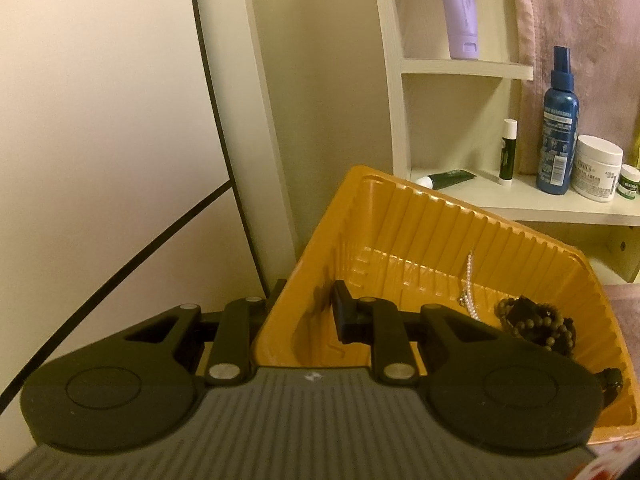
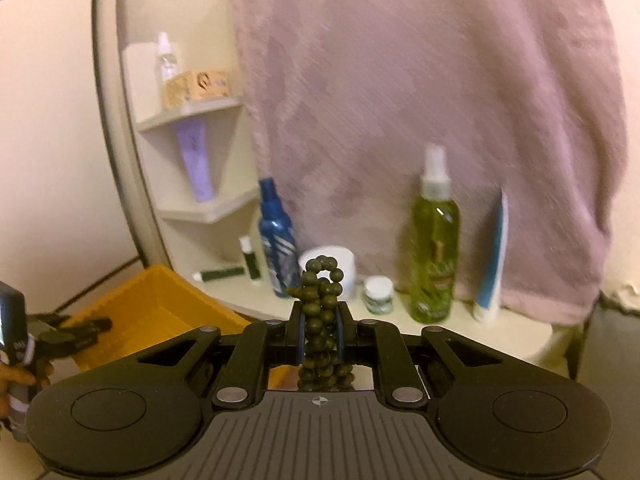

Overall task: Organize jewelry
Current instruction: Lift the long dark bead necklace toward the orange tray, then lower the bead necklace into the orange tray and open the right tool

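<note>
Before the towel, the right hand-held gripper (image 2: 320, 322) clamps green beads (image 2: 321, 312) (left grips tray (image 1: 404, 216)).

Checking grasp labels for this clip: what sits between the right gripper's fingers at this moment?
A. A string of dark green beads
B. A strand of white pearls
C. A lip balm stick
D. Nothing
A: in the right wrist view the right gripper is clamped on the dark green beads, which bunch up above and below its fingers.
</note>
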